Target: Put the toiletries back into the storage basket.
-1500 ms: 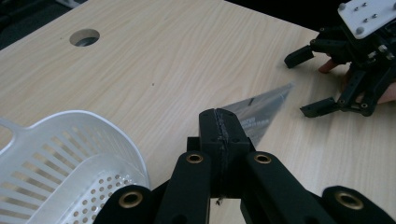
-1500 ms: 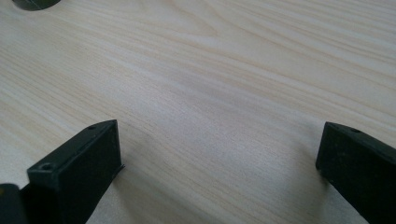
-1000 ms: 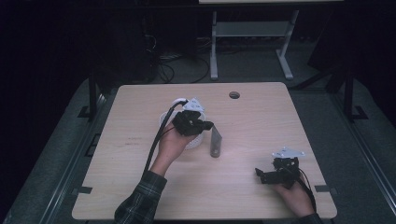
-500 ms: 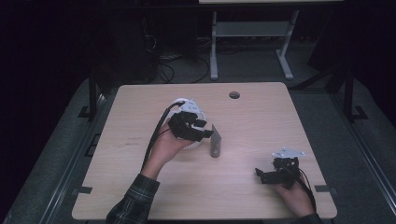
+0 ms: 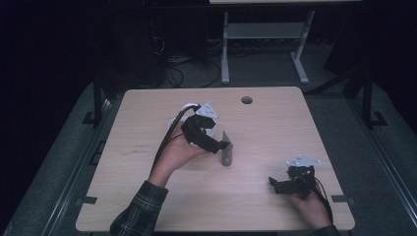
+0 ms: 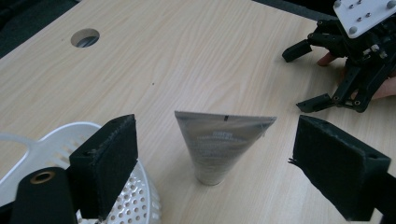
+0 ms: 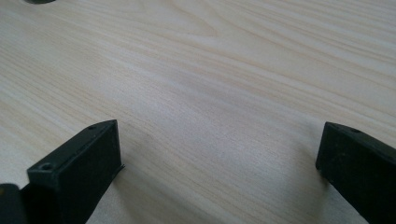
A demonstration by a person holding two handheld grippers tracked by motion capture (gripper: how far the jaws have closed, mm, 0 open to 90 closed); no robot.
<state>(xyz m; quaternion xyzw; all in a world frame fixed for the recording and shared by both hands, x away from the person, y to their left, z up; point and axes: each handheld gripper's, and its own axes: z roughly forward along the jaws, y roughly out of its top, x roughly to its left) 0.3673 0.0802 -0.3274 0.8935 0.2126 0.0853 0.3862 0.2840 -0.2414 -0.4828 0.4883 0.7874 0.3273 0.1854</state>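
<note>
A grey squeeze tube [image 6: 219, 140] stands upright on its cap on the wooden table [image 5: 275, 128], crimped end up. My left gripper [image 6: 212, 156] is open. Its jaws have just been opening and now flank the tube on both sides without touching it. From above, the left gripper [image 5: 222, 145] reaches toward the tube [image 5: 226, 152] from the left. A white perforated basket [image 5: 189, 123] sits under that hand, and its rim [image 6: 70, 133] shows beside the left jaw. My right gripper [image 5: 274, 186] rests open near the front right edge, and its jaws [image 7: 219, 168] frame bare wood.
A round cable hole [image 5: 247, 100] lies near the table's far edge. Behind the table, a metal stand [image 5: 265, 34] rises from a dark floor with cables. The other hand's gripper [image 6: 345, 60] shows far off in the left gripper view.
The left gripper's jaws have spread apart, and the hand has shifted slightly toward the tube. The tube stands where it was. The right hand and gripper have not moved.
</note>
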